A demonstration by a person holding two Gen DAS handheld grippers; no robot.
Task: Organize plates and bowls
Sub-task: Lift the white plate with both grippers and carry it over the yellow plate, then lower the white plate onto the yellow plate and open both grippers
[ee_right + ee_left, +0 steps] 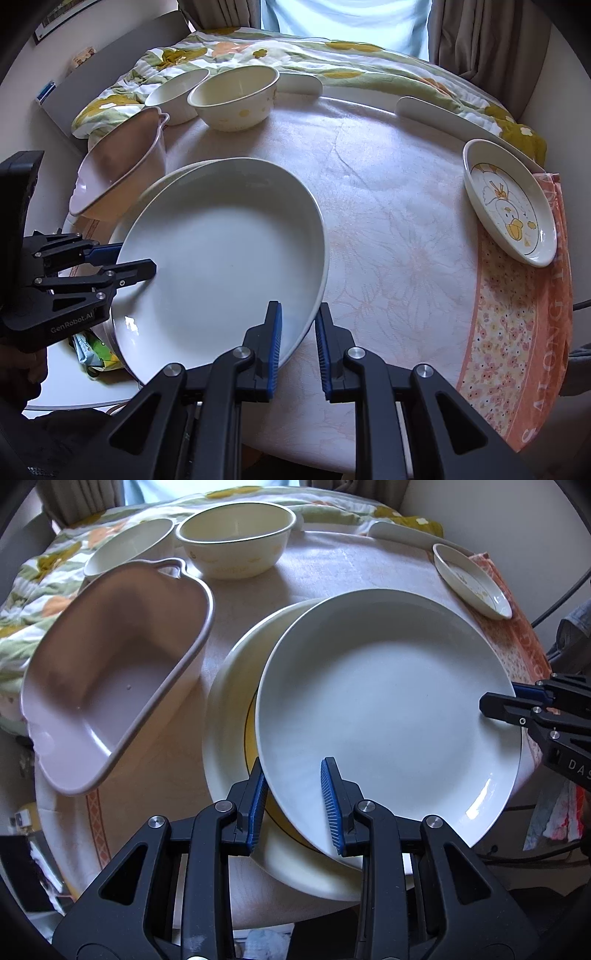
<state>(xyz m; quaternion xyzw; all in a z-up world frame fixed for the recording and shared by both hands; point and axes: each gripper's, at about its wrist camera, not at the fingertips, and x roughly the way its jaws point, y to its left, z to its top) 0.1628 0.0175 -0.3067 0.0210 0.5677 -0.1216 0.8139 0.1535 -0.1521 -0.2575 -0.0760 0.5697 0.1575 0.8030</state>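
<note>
A large white plate (388, 709) hangs tilted just above a cream plate with a yellow ring (229, 716). My left gripper (295, 801) straddles the white plate's near rim, one finger under and one over, with the jaws wide apart. My right gripper (298, 343) straddles the opposite rim (314, 306) the same way. Each gripper also shows in the other view, the right (517, 701) and the left (122, 262). The white plate fills the left of the right wrist view (221, 251).
A pink handled dish (110, 679) stands left of the plates. A cream bowl (236, 539) and a white bowl (129, 546) sit at the back. A small chick-pattern dish (509, 206) rests on an orange cloth (517, 332) at right. A floral blanket (332, 55) lies behind.
</note>
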